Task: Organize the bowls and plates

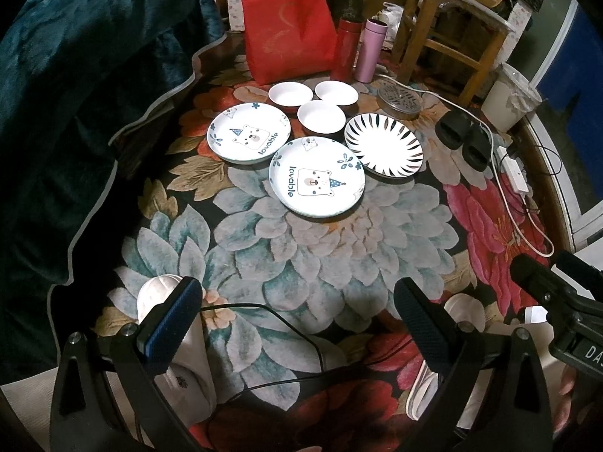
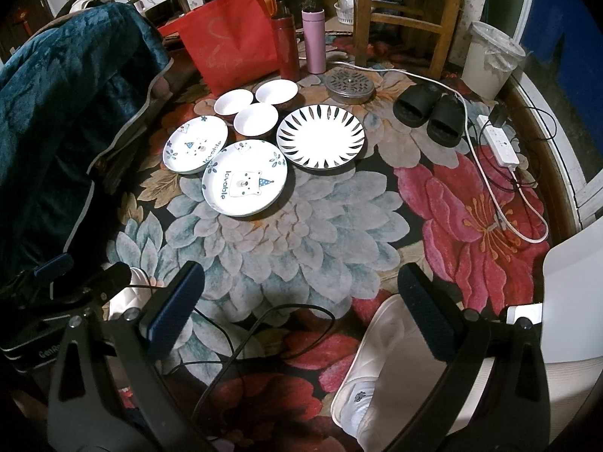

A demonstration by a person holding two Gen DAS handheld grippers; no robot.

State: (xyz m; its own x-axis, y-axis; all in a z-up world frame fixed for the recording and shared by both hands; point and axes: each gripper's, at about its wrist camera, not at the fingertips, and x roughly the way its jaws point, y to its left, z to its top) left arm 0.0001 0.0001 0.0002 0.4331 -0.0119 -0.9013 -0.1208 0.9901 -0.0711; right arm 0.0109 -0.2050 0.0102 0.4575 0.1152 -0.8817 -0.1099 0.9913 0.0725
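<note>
Two white plates with a bear and "lovable" lie on the floral rug: a near one point(image 1: 316, 177) point(image 2: 244, 184) and a far left one point(image 1: 248, 133) point(image 2: 195, 144). A black-striped white plate point(image 1: 383, 145) point(image 2: 320, 137) lies to their right. Three small white bowls point(image 1: 321, 116) point(image 2: 255, 119) cluster behind the plates. My left gripper point(image 1: 297, 312) is open and empty, well short of the plates. My right gripper point(image 2: 301, 301) is open and empty, also short of them.
Behind the bowls stand a red bag point(image 1: 288, 32), a red flask point(image 1: 346, 49) and a pink flask point(image 1: 368, 51). A round metal lid point(image 1: 399, 102), black slippers point(image 1: 463, 139), a power strip point(image 2: 499, 145) and a wooden stool point(image 1: 448, 34) sit at right. A blue blanket point(image 1: 75, 113) is at left.
</note>
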